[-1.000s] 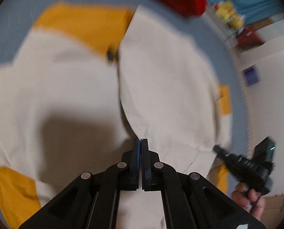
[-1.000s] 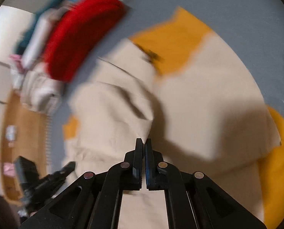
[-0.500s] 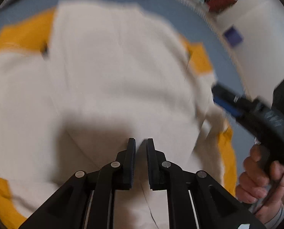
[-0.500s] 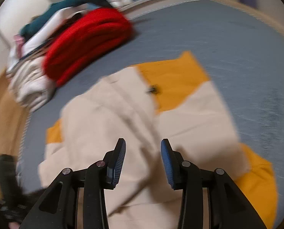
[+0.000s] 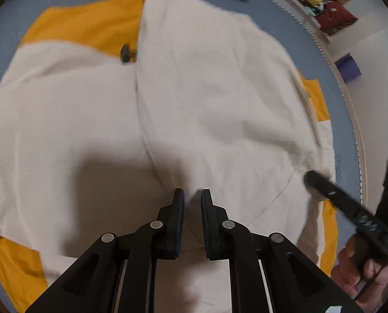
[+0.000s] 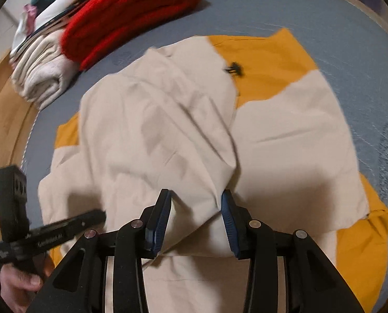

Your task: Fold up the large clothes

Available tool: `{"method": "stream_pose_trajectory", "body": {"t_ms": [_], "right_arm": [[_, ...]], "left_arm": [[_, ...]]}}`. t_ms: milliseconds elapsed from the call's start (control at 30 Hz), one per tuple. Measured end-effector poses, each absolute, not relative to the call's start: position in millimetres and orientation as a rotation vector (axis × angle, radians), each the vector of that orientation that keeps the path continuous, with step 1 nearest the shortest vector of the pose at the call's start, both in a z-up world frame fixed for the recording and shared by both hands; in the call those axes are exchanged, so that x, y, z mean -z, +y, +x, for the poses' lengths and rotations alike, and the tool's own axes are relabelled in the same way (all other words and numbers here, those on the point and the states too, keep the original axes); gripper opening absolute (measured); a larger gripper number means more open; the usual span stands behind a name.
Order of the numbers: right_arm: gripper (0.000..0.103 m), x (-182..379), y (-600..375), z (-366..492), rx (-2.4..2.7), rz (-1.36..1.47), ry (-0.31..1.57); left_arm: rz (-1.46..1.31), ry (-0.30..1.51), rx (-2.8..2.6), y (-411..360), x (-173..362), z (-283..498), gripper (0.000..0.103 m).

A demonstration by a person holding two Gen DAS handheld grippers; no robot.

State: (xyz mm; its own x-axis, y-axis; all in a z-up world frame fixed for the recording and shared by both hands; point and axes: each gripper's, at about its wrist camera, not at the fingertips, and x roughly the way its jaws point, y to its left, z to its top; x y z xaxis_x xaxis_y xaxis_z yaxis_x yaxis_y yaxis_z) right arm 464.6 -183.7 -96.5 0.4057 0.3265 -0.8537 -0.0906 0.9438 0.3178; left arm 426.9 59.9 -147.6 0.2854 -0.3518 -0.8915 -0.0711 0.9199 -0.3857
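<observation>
Garment: cream-and-mustard cotton jacket [image 5: 207, 99], one side folded over | left gripper [image 5: 192, 195] slightly parted, empty | right gripper [image 6: 196, 198] wider, empty | risk: loose fold slipping back.

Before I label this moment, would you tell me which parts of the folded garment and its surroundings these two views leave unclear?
- Cream and yellow garment: its near edge is hidden under the left gripper in the left wrist view and under the right gripper in the right wrist view.
- Small black mark on the yellow panel: too small and blurred to identify.
- Stack behind the red folded item: cut off by the fisheye rim.
</observation>
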Motion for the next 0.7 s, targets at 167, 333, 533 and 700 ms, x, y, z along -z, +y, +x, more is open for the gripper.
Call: {"method": "stream_pose_trajectory", "body": {"t_ms": [167, 333, 533, 700], "right_arm": [[0.042, 122.9, -178.6, 459.2, -0.233, 0.112, 1.244], [0.042, 96.8, -187.8, 450.6, -0.222, 0.130, 1.148], [0.042, 9.5, -207.9, 406.8, -0.255, 0.047, 0.820], [0.042, -67.1, -239.0, 339.7, -0.213, 0.025, 0.605]], "left_arm": [[-0.345, 1.299, 0.206, 57.5, 150.7, 424.2, 0.015], [-0.226, 1.167, 0.187, 54.1, 101.4, 419.6, 0.015], [-0.136, 0.909, 0.178, 91.1, 20.6, 356.1, 0.015], [-0.179, 0.829, 0.160, 116.5, -24.6, 289.5, 0.015]]}}
